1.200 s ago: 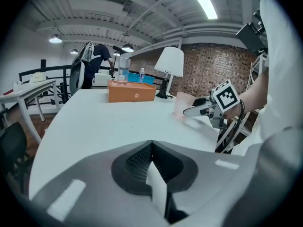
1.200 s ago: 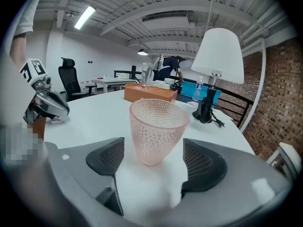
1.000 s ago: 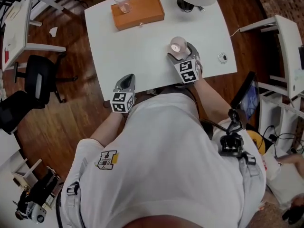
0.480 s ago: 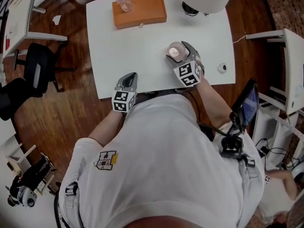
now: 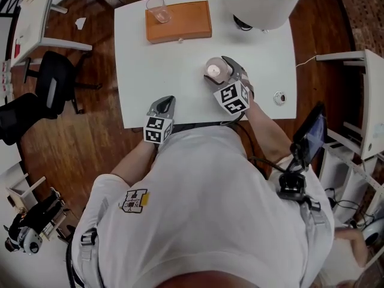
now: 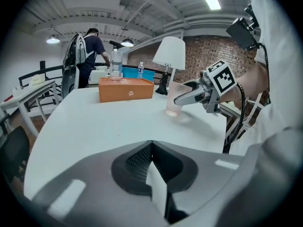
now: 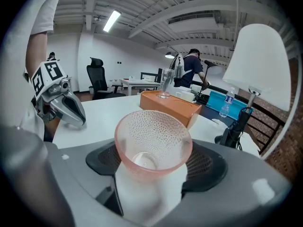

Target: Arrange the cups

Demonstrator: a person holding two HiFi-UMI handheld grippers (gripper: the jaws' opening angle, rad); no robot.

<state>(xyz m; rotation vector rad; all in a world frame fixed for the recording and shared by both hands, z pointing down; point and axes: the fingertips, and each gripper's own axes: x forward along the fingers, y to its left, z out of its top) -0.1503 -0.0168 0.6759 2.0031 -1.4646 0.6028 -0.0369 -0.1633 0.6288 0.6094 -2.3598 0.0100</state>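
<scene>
Gripping pink cup point(image 7: 152, 136) in right hand-held gripper point(image 7: 154, 162), just tightened around it; left hand-held gripper point(image 6: 152, 148) shut, empty. Next, likely: lift onto orange box point(image 5: 178, 21) beside clear glass point(image 5: 157, 9).

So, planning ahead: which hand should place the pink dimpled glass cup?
Right. The right gripper has just been closing its fingers on the pink cup; the left gripper is shut, empty, farther away.

Overhead view; two low views along jaws.
</scene>
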